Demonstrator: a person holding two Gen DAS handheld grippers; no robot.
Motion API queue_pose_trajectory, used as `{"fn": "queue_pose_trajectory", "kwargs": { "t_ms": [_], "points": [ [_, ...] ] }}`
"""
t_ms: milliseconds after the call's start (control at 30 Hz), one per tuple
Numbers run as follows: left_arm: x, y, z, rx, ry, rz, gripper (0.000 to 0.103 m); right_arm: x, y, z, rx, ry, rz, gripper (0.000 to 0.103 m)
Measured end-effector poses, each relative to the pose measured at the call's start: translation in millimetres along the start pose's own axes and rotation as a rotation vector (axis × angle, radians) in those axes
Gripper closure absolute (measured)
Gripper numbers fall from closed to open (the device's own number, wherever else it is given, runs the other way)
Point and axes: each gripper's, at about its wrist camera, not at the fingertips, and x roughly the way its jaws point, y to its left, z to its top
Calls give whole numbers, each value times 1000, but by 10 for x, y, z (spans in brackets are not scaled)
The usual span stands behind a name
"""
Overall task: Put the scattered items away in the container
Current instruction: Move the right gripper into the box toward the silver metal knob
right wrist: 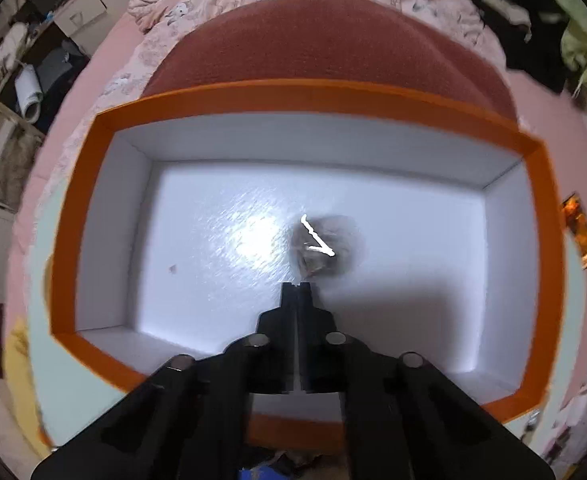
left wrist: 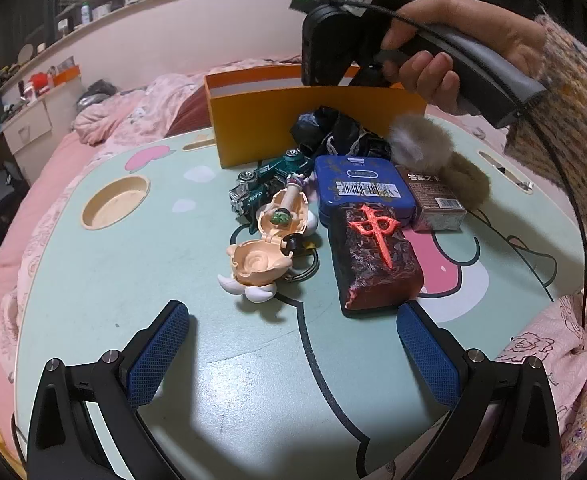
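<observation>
Right gripper: jaws clamped fully together, nothing between them. I see it pointing steeply down over the orange box, tips above the white floor of the box. Just past the tips a small dark blurred item with a white streak sits over the box floor; too smeared to tell what it is or whether it is lying on the floor. From my left wrist view, the right hand wraps the gripper handle above the box's near wall.

Left gripper: jaws spread wide, blue pads empty, hovering low over the mint-green table.

Items scattered on the table in front of the box:
- dark red mahjong-tile block, nearest my left gripper
- blue tin just behind it, touching
- small brown box beside the tin on the right
- fluffy brown plush piece behind the brown box
- crumpled black bag against the box wall
- green toy car
- peach hinged shell toy, lying open, a black ring under it

Table has a round cup recess on the left. It sits on a bed with pink bedding.
</observation>
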Motion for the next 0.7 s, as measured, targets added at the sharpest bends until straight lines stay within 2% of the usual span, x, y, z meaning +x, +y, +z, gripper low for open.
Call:
{"fn": "queue_pose_trajectory", "kwargs": {
  "t_ms": [200, 267, 400, 600, 667, 700],
  "points": [
    [4, -6, 6, 3, 0, -2, 0, -452, -189, -186, 49, -201, 114, 103],
    [3, -3, 3, 4, 0, -3, 0, -626, -233, -264, 52, -245, 150, 103],
    [5, -4, 4, 6, -1, -5, 0, -883, -175, -347, 23, -307, 150, 103],
    [5, -3, 2, 10, -1, -7, 0, -1156, -49, -335, 18, -339, 198, 103],
    [1, 4, -7, 11, -1, -9, 0, -1096, -48, -249, 16, -293, 172, 102],
    [5, -2, 1, 11, -1, -10, 0, -1008, -50, -202, 21, -227, 149, 94]
  ]
}}
